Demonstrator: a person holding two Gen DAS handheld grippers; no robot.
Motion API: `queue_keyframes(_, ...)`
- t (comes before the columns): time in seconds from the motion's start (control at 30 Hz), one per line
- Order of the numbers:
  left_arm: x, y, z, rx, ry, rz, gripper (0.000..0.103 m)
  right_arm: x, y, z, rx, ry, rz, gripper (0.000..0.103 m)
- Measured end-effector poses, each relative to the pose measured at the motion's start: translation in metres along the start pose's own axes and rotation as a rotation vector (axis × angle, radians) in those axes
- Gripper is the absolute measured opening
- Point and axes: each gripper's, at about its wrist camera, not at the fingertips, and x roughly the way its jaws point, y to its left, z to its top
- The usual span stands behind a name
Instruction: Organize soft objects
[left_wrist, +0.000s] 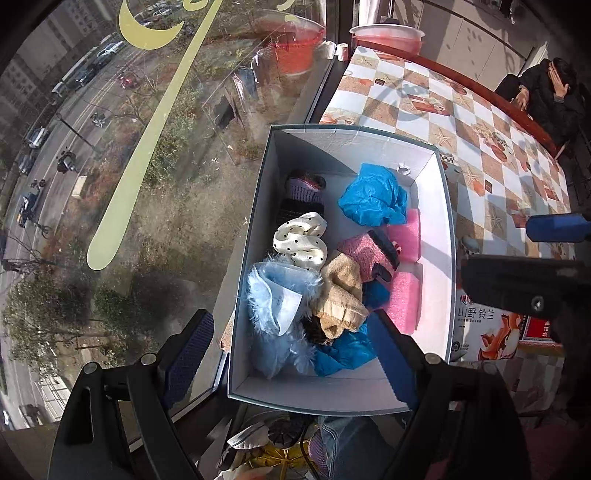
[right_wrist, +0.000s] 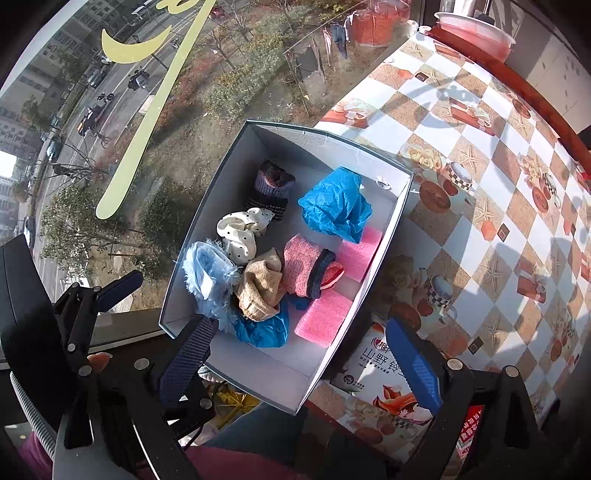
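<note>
Box (left_wrist: 439, 206), white inside, dark rim, sits on checkered tabletop (left_wrist: 476, 122) at window edge. Soft things piled within: fuzzy light-blue piece (left_wrist: 273, 295) at near left, tan cloth (left_wrist: 341, 295) touching it, cream dotted cloth (left_wrist: 301, 240) behind, pink knit with dark cuff (left_wrist: 365, 253), two pink foam pads (left_wrist: 406, 302) along right wall, crumpled blue sheet (left_wrist: 371, 195) at far end, dark knit (left_wrist: 304, 192) far left. Left tool (left_wrist: 291, 358) wide, nothing between pads, above box's near end. Right tool (right_wrist: 299, 362) wide, empty, over near right wall.
</note>
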Motion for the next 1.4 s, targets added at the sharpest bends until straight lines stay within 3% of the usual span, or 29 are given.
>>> queue_keyframes(0.13, 0.007, 0.010, 0.004, -0.064, 0.067, -0.073, 0.088, 0.001, -0.002, -0.003, 0.002, 0.019, -0.018, 0.102)
queue_keyframes(0.57, 0.000, -0.005, -0.002, 0.001, 0.060, -0.039, 0.088, 0.005, 0.002, -0.015, -0.004, 0.038, -0.038, 0.102)
queue_keyframes(1.4, 0.003, -0.003, -0.003, -0.003, 0.076, -0.057, 0.088, 0.006, 0.005, -0.015, -0.013, 0.041, -0.074, 0.102)
